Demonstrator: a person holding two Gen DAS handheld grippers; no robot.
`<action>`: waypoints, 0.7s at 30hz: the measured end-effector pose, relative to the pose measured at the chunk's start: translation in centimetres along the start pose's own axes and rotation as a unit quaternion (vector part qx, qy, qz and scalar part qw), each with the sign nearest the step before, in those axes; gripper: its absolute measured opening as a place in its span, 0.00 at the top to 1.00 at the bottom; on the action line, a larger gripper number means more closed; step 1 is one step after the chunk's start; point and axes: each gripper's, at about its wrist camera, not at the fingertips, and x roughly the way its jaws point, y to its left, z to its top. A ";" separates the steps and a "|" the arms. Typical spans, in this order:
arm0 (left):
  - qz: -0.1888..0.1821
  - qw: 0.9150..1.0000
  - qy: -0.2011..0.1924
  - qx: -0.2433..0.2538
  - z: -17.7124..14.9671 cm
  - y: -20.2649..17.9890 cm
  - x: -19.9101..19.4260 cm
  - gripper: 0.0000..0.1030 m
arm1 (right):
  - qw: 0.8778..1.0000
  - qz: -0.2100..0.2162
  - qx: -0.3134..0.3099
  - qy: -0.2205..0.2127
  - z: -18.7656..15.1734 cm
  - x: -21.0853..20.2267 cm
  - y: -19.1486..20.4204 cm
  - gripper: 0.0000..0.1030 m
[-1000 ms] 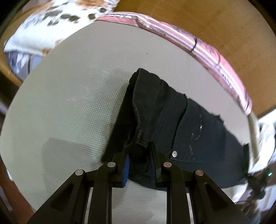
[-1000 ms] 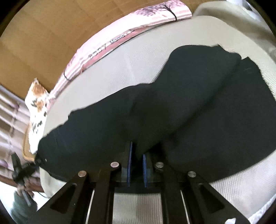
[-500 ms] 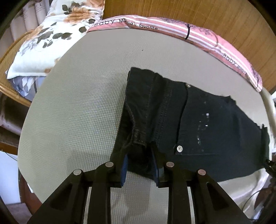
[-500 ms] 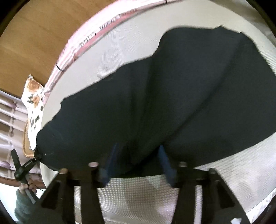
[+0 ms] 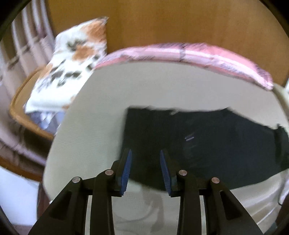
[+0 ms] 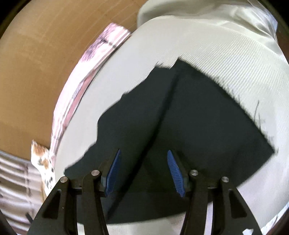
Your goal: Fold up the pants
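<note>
The black pants (image 5: 207,141) lie folded lengthwise on the pale grey mattress (image 5: 101,112). In the left wrist view, the waistband end is just beyond my left gripper (image 5: 145,162), which is open and holds nothing. In the right wrist view, the leg end of the pants (image 6: 189,117) lies flat with a diagonal fold line. My right gripper (image 6: 143,166) is open above the near edge of the fabric and holds nothing. Both views are motion-blurred.
A pink striped pillow (image 5: 189,52) lies along the far edge of the mattress against a wooden headboard (image 5: 162,21). A floral pillow (image 5: 72,59) rests on a wicker chair (image 5: 21,108) at the left. Pale bedding (image 6: 207,16) is bunched at the far right.
Both grippers have opened and let go of the pants. Both have drawn back and tilted up, and the pants now lie flat on the mattress.
</note>
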 end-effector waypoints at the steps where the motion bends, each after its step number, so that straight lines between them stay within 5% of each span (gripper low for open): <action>1: -0.019 1.000 -0.008 0.012 0.4 -1.6 -0.1 0.67 | 1.000 -0.001 0.004 -0.003 0.7 0.3 -0.3 0.51; 7: -0.149 0.985 0.001 0.092 1.7 -12.0 1.7 0.67 | 1.000 0.014 0.014 -0.012 2.6 1.9 -0.5 0.51; 12: -0.258 0.947 0.029 0.188 0.6 -22.7 3.3 0.67 | 1.000 0.024 0.016 0.007 3.5 2.9 -0.2 0.83; 16: -0.314 0.911 0.028 0.265 -1.4 -29.5 3.0 0.67 | 0.998 0.052 0.016 0.009 4.3 2.0 1.4 0.89; 21: -0.351 0.885 0.034 0.305 -3.0 -33.0 2.7 0.67 | 0.997 0.069 -0.032 0.032 5.9 2.9 6.7 0.90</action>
